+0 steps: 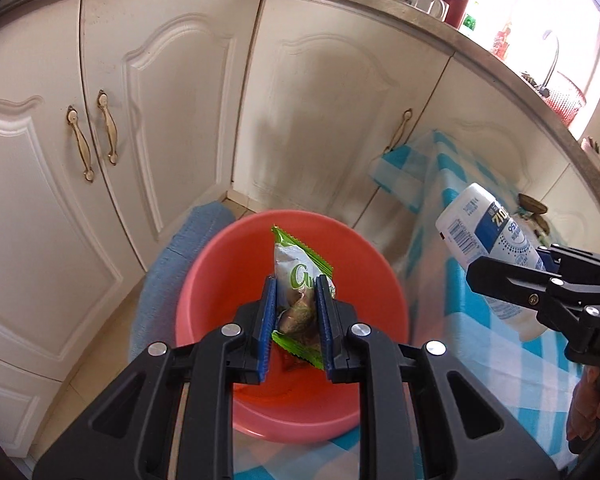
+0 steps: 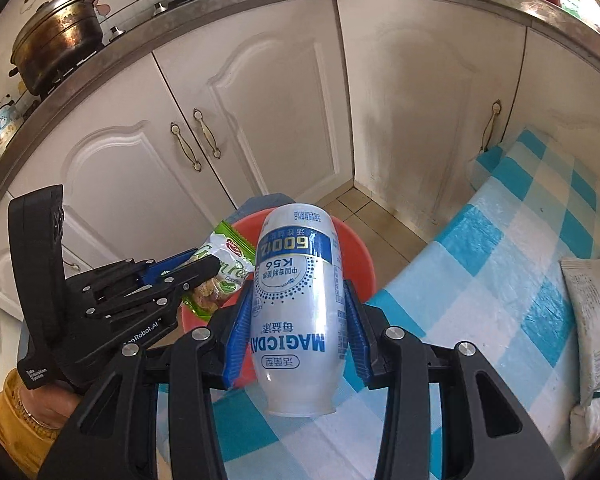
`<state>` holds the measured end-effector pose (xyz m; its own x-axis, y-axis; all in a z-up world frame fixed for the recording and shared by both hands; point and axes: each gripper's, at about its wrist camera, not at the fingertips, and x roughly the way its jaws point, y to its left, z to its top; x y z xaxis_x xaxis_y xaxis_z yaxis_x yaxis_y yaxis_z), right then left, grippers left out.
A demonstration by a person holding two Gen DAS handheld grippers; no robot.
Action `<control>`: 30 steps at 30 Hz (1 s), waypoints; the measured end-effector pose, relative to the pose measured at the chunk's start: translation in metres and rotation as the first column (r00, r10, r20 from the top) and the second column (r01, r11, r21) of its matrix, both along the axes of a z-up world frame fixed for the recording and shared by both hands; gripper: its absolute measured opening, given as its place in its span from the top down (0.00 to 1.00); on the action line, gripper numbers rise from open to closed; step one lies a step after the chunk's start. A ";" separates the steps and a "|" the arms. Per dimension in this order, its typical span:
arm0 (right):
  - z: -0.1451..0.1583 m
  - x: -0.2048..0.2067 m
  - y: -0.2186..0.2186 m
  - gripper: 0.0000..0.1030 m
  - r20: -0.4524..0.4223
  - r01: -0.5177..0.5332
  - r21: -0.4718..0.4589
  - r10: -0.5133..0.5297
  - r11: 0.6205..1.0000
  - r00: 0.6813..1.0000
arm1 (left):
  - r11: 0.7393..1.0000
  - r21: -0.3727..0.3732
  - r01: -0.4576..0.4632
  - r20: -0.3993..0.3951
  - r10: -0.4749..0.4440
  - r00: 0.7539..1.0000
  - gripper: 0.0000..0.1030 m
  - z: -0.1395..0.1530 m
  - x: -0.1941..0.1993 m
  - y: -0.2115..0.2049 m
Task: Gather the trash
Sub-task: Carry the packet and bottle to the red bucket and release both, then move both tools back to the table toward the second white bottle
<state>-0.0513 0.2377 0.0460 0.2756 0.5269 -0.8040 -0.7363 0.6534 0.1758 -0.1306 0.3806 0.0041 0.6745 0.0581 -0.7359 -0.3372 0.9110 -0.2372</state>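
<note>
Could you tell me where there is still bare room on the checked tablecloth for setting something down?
The checked tablecloth is bare between the red basin and the wrapper by its right edge. Around the basin it is crowded: both grippers hold trash there.

Tabletop [image 2: 480, 240] with blue-and-white checked cover, grey snack packet [image 2: 592, 320] lying flat at 3 o'clock, red basin [image 1: 220, 264] beyond its far edge at 11 o'clock.

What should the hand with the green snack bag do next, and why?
Probably open its fingers and let go. The left gripper is pinching the snack bag right above the red basin, so the bag should drop in. The right gripper holds the bottle near the basin's edge, so it likely goes after.
</note>
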 end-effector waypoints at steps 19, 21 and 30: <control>0.008 -0.006 -0.004 0.15 0.134 0.075 0.008 -0.076 0.997 0.988 | 0.970 0.243 -0.004 -0.060 0.019 0.998 0.27 -0.010 0.017 -0.012; 0.012 -0.009 -0.013 0.15 0.148 0.089 0.024 -0.092 0.996 0.985 | 0.960 0.280 0.007 -0.047 0.006 0.999 0.25 -0.005 0.017 -0.018; 0.029 -0.019 -0.060 0.12 0.182 0.173 0.067 -0.183 0.983 0.966 | 0.933 0.361 0.007 0.019 -0.015 1.000 0.15 0.022 0.011 -0.036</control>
